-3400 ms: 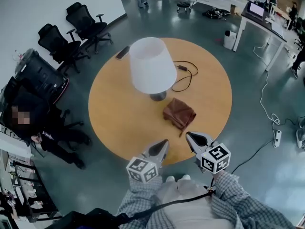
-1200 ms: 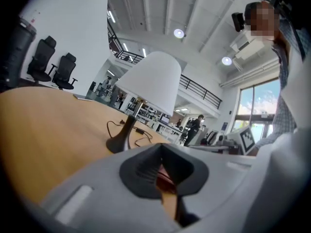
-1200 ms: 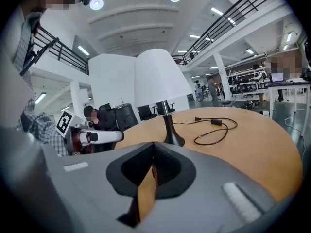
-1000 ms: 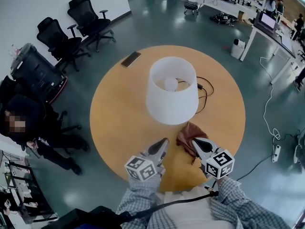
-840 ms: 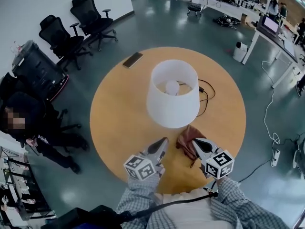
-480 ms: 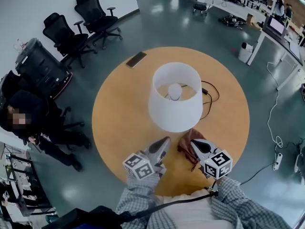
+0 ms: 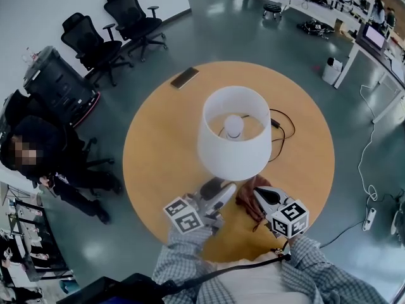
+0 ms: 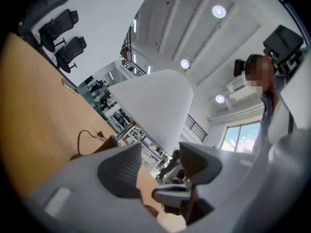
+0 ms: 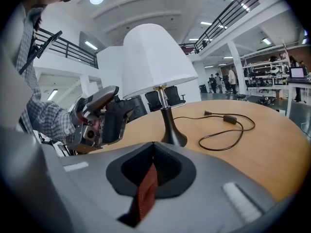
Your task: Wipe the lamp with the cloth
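Observation:
A lamp with a white shade stands in the middle of the round wooden table. In the right gripper view I see the shade on its dark base. My left gripper is just below the shade's near rim; its jaws have just been opening and stand open with nothing between them. In the left gripper view the shade is close ahead of that gripper. My right gripper is shut on the brown cloth; a strip of cloth is pinched between its jaws.
The lamp's dark cord loops over the table to the right of the base. A phone lies near the far table edge. Office chairs and a seated person are to the left, beyond the table.
The left gripper's jaws have opened and it has risen towards the shade's near rim. The right gripper stays shut on the cloth, which 3.4 s ago lay loose on the table.

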